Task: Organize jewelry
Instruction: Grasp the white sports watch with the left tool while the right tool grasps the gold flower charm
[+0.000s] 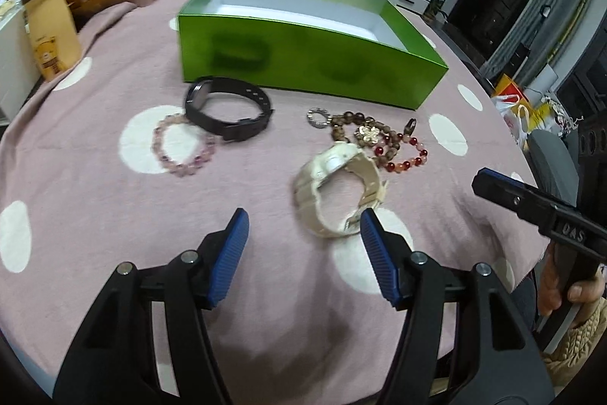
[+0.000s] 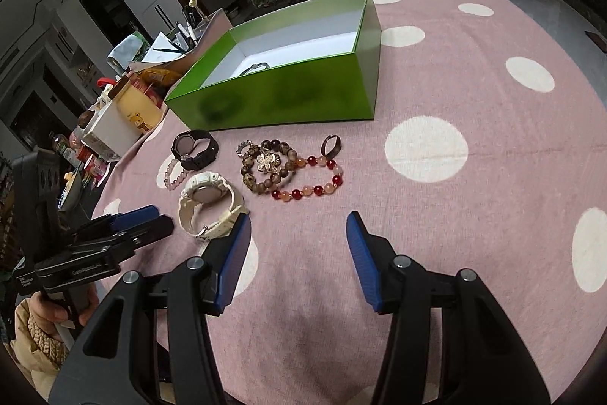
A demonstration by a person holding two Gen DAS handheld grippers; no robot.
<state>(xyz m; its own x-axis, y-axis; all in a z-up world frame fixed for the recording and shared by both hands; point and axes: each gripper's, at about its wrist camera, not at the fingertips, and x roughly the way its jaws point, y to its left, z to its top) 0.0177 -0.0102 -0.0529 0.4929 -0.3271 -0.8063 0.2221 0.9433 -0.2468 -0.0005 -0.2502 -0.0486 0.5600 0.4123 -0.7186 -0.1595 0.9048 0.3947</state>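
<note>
Jewelry spread on pink dotted cloth (image 1: 95,207) over the table, just in front of green box (image 1: 303,63).

Box open-topped, white inside, near wall facing the jewelry; a watch inside it (image 2: 255,68), seen only from the right wrist view. Bare cloth wide to the right of the box and of the jewelry in that view.

Black watch (image 1: 229,112) closest to the box's near wall, apart from it by a narrow strip of cloth. Pink bracelet (image 1: 184,148) touching the black watch on its left. White watch (image 1: 337,192) lying nearer, on its side. Brown bead bracelet (image 2: 267,166), gold flower piece (image 2: 268,160) on top of it, red bead bracelet (image 2: 309,177) overlapping it, small silver ring (image 1: 318,117) and dark ring (image 2: 331,145) clustered to the right, well clear of the box edge.

Left gripper (image 1: 303,226): fingers spread apart, nothing between them, right fingertip (image 1: 370,221) overlapping the white watch's strap in view; contact not clear. Open cloth between fingers.

Right gripper (image 2: 299,226): fingers parted, empty, over bare cloth short of the red bracelet. Left fingertip (image 2: 242,222) near the white watch.

Clutter of boxes and bags (image 1: 53,25) along the table's far left edge.
</note>
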